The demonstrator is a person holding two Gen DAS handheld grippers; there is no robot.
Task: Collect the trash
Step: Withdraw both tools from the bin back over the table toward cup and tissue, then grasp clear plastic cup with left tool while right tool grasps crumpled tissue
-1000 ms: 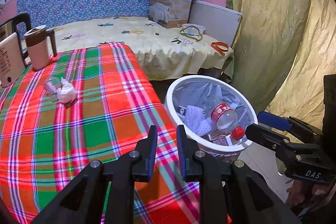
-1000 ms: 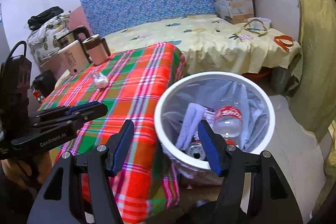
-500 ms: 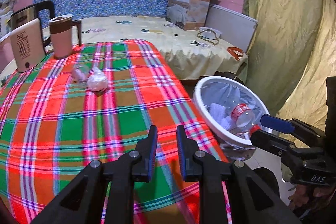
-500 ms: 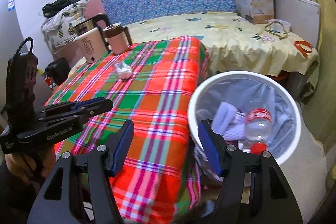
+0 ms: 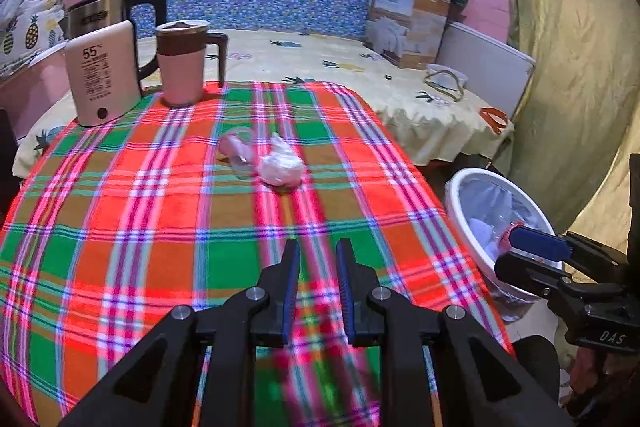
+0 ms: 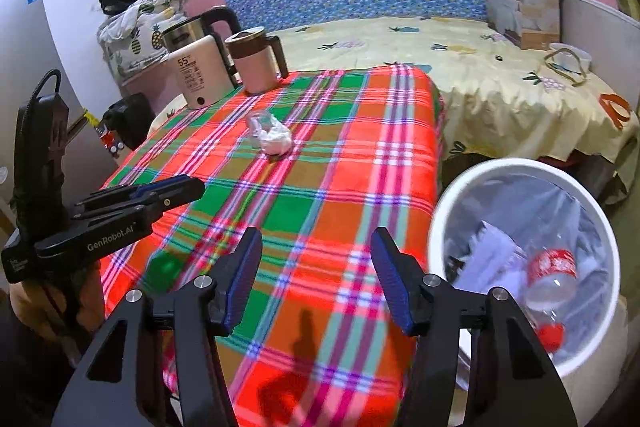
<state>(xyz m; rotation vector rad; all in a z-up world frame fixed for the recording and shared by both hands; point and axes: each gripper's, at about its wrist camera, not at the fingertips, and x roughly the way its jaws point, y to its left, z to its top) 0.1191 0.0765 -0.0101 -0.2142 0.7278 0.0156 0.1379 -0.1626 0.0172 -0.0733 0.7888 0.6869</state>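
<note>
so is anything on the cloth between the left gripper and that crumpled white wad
Nothing visible. Only bare plaid tablecloth lies between the left gripper and the crumpled white wad. A clear plastic cup lies on its side against the wad's left, off the direct line.

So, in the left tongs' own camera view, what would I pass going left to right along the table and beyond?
White kettle → pink mug → clear plastic cup lying on its side → crumpled white tissue → white trash bin on the floor past the table's edge.
</note>
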